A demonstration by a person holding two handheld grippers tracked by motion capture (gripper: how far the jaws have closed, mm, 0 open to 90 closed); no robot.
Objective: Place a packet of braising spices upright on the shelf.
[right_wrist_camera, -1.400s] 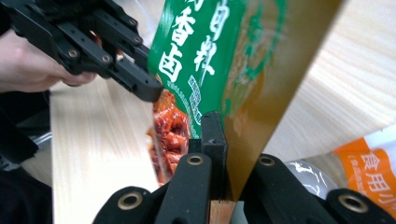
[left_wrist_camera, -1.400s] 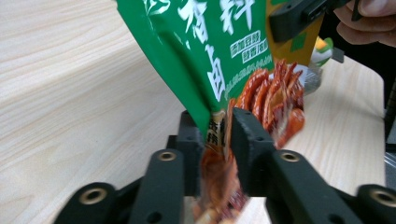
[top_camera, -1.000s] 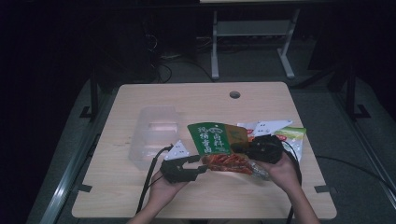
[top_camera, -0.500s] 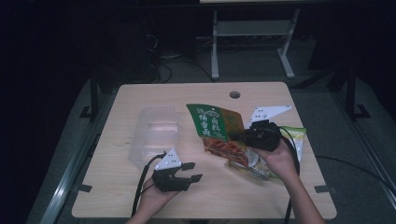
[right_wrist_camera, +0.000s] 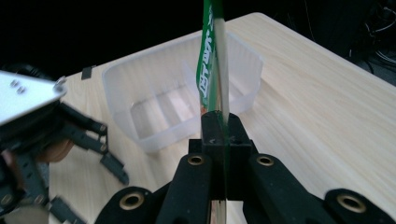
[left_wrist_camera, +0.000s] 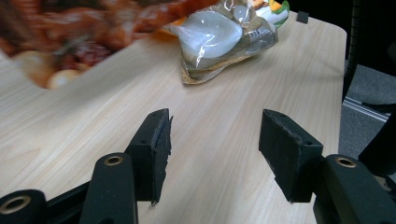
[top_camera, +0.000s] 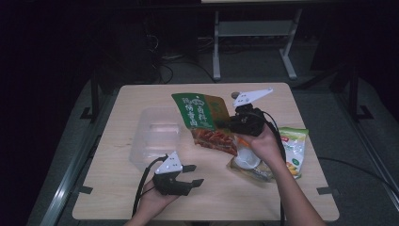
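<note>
Light wooden worktop (top_camera: 117, 197) with rounded corners, seen from above against a dark floor; a round hole lies near its far edge, partly behind the right hand-held gripper's grey plate. Clear plastic container (top_camera: 157, 136), empty and open-topped, rests on the left half of the worktop; in the right gripper view the same container (right_wrist_camera: 140, 112) lies beyond the pinched packet. Green and orange snack packet (top_camera: 204, 120), printed with pale characters on its green upper part and red-brown food on its lower part, is held clear of the worktop, between the container and the right hand. Green and yellow packet (top_camera: 295, 150) lies flat near the right edge of the worktop. Transparent bag holding a white rounded item (top_camera: 249, 162) lies just beside it, under the right forearm; in the left gripper view this bag (left_wrist_camera: 219, 39) lies on the wood ahead of the jaws. Right hand-held gripper (top_camera: 230, 125) has its jaws closed on the edge of the snack packet, seen edge-on as a thin strip (right_wrist_camera: 214, 60) rising from between them. Left hand-held gripper (top_camera: 194, 175) rests low at the near edge of the worktop, jaws spread wide apart with nothing but bare wood between them.
</note>
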